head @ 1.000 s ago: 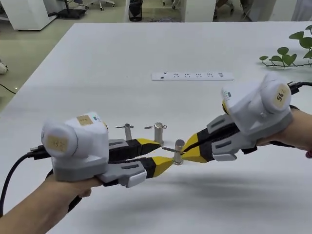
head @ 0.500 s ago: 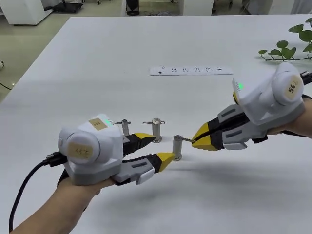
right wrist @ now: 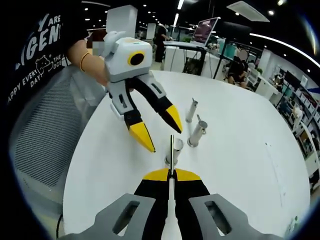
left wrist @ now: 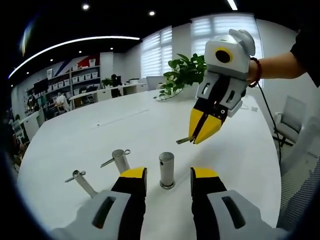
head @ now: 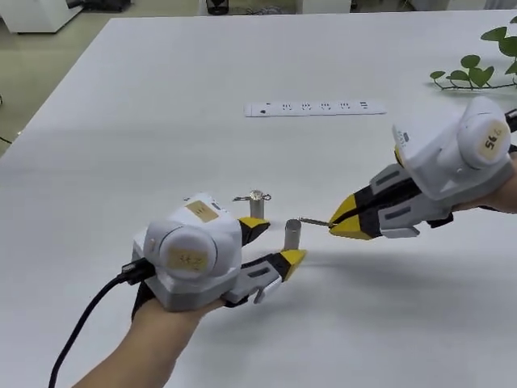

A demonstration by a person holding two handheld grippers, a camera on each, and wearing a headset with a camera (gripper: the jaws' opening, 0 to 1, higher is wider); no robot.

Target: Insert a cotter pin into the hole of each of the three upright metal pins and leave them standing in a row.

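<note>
A bare metal pin (head: 292, 234) stands upright on the white table, just in front of the open jaws of my left gripper (head: 275, 242). In the left gripper view the bare pin (left wrist: 166, 169) rises between the two yellow tips of the left gripper (left wrist: 167, 175) without touching either. My right gripper (head: 335, 225) is shut on a cotter pin (head: 311, 221), whose free end points at the bare pin from a short gap to its right. Two more pins (left wrist: 120, 159) (left wrist: 82, 181) stand to the left, each with a cotter pin through its top. The right gripper view looks along the held cotter pin (right wrist: 171, 150) toward the bare pin (right wrist: 176, 145).
A white power strip (head: 315, 107) lies farther back on the table. Green plant leaves (head: 477, 77) trail in at the far right edge. A black cable (head: 89, 323) runs from the left gripper toward the front left.
My right gripper has drawn back to the right with the cotter pin, from the top of the bare pin to a short gap away. The left gripper has stayed open beside that pin.
</note>
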